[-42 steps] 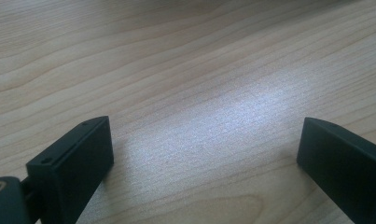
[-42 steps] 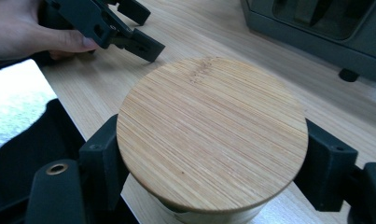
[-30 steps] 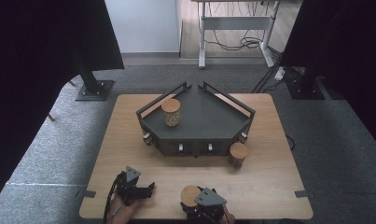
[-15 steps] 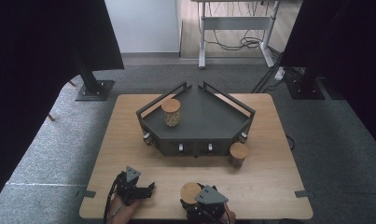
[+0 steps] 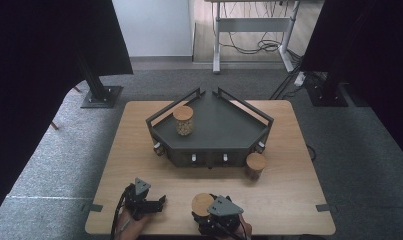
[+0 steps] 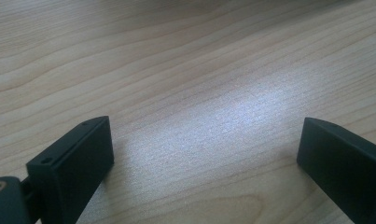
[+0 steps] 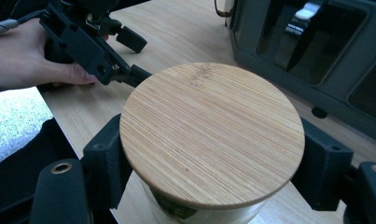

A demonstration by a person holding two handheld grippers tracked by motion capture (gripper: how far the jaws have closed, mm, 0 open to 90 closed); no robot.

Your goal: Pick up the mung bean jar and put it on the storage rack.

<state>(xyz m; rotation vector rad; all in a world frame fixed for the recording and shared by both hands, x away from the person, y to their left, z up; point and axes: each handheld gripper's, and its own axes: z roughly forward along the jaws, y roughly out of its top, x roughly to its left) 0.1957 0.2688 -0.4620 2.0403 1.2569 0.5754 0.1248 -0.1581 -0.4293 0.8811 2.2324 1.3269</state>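
Your right claw was clamped on the jar with the bamboo lid, down at about six o'clock on the tabletop, close to your edge. The jaws pinched it just under the lid, one on each side, and that looked like a sensible hold: the glass body gave them a straight wall to press on, and the lid's overhang would stop any slip upward. Whether the jar's base sat on the wood or hung clear of it, I could not tell.

Your left claw sat at about seven o'clock, jaws spread wide with nothing between them, parked near the jar. I'd guess it was waiting its turn.

The dark corner tray stood at the centre of the tabletop, a second jar already on its shelf at about eleven o'clock, and a third jar waited on the wood just off the tray's front right corner. That pointed to the shelf as your jar's destination.

From high up you got the layout. The right claw's camera gave you the grip: lid grain, both pads hugging the glass, and your left hand beyond. The left claw's camera gave bare wood between spread jaws.
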